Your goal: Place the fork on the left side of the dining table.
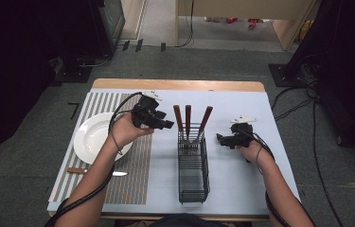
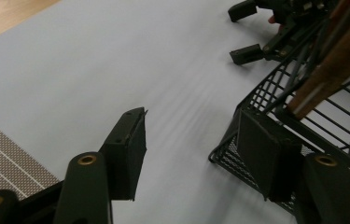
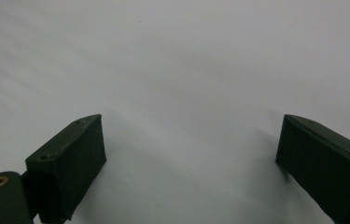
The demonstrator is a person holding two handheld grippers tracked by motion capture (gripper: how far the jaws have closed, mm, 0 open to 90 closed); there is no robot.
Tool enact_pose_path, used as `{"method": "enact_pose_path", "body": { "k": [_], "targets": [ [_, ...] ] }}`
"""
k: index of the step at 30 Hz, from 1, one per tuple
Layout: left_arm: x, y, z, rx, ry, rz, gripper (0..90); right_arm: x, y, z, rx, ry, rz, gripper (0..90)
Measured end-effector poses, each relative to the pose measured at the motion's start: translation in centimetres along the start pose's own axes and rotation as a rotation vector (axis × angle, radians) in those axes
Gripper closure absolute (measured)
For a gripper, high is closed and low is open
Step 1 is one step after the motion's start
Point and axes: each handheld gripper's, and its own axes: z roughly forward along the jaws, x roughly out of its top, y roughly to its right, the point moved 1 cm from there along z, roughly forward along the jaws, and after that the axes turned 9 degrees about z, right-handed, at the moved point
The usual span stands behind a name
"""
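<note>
Your left hand-held gripper [image 1: 165,124] hung above the counter [image 1: 241,99] just left of the wire basket [image 1: 193,171], its jaws spread apart with nothing between them; in the left gripper view one jaw sat close against the basket's near corner. Three brown-handled utensils [image 1: 187,118] stood upright in the basket's far end, handles up and fanned slightly. Your right hand-held gripper [image 1: 221,140] was just right of the basket, pointing toward it, jaws wide apart over the bare pale sheet and empty. On the striped placemat [image 1: 132,175] to the left lay a white plate [image 1: 90,137], partly under your left forearm, and a knife [image 1: 97,171] with a wooden handle lay on the mat near the plate's closer edge.
</note>
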Motion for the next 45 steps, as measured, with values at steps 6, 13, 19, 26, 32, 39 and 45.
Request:
{"method": "enact_pose_path", "body": {
  "k": [6, 13, 19, 26, 32, 39, 45],
  "targets": [
    [0.7, 0.5, -1.4, 0.013, 0.026, 0.017, 47.6, 0.0, 0.0, 0.0, -0.001, 0.0, 0.0, 7.3],
    [1.4, 1.0, -2.6, 0.008, 0.051, 0.023, 48.2, 0.0, 0.0, 0.0, 0.0, 0.0, 0.0, 7.3],
    [2.1, 1.8, -3.6, 0.001, 0.073, 0.047, 51.6, 0.0, 0.0, 0.0, -0.001, 0.0, 0.002, 7.3],
    [2.9, 2.4, -4.1, -0.02, 0.084, 0.065, 52.6, 0.0, 0.0, 0.0, -0.001, 0.0, 0.002, 7.3],
    [3.7, 2.7, -3.9, -0.038, 0.09, 0.085, 56.0, 0.0, 0.0, 0.0, -0.001, -0.001, 0.002, 7.3],
    [4.6, 2.8, -3.6, -0.063, 0.095, 0.096, 61.1, 0.0, 0.0, 0.0, -0.001, 0.0, 0.001, 7.3],
    [4.7, 2.9, -3.4, -0.079, 0.097, 0.111, 69.6, 0.0, 0.0, 0.0, -0.001, 0.0, 0.001, 7.3]
  ]
}}
